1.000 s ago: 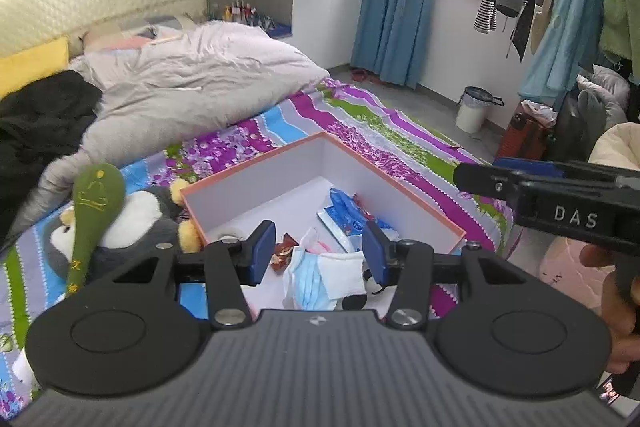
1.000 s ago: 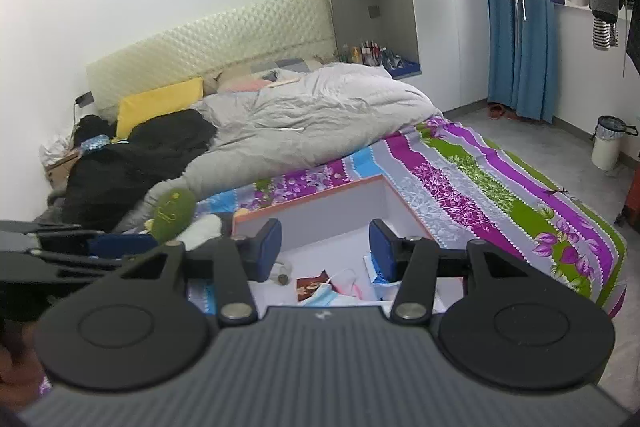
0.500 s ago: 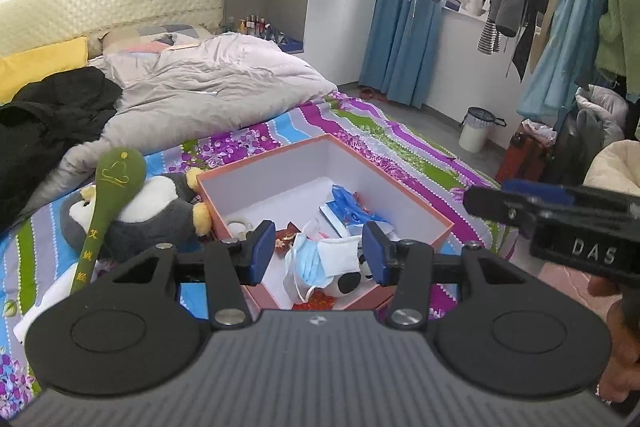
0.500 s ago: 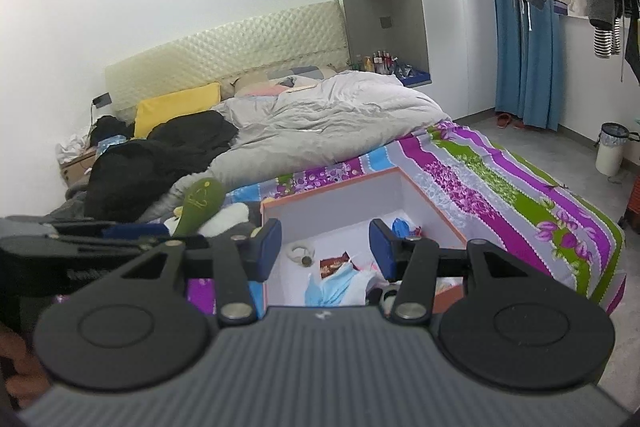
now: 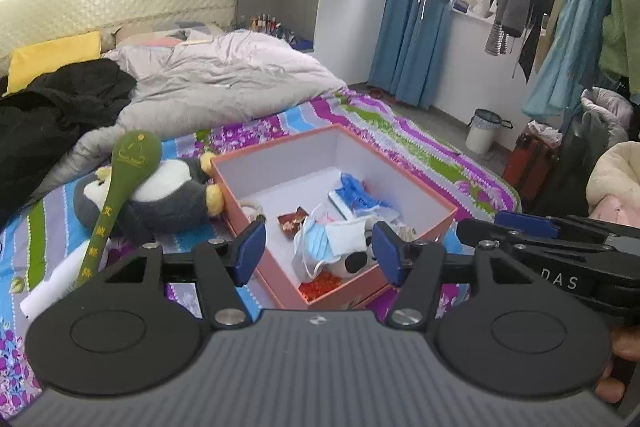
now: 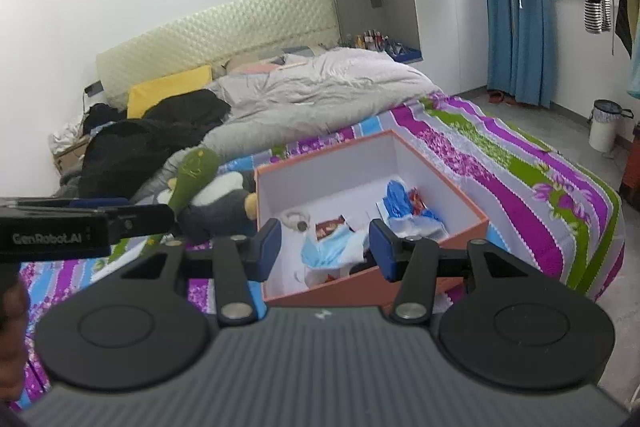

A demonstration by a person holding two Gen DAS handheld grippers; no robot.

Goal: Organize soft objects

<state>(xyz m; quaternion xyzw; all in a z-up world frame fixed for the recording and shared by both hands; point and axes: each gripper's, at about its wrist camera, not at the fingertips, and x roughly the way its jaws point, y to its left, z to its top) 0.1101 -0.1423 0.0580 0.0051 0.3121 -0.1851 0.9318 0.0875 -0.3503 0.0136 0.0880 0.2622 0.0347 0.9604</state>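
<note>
I am holding both claws, left (image 5: 318, 253) and right (image 6: 324, 249), spread and empty above the box (image 5: 416, 193) at frame centre. Masks (image 5: 324, 241) are lying inside; the penguin (image 5: 160, 195), left of it on the bed (image 5: 408, 139), is waiting.

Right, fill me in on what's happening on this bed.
A person holds a claw in each hand over the striped bed. Both the left claw and the right claw are open and empty, poised above the orange box, which already holds face masks and other small items. The plush penguin lies beside the box, outside it, with a green plush spoon resting on it.
</note>
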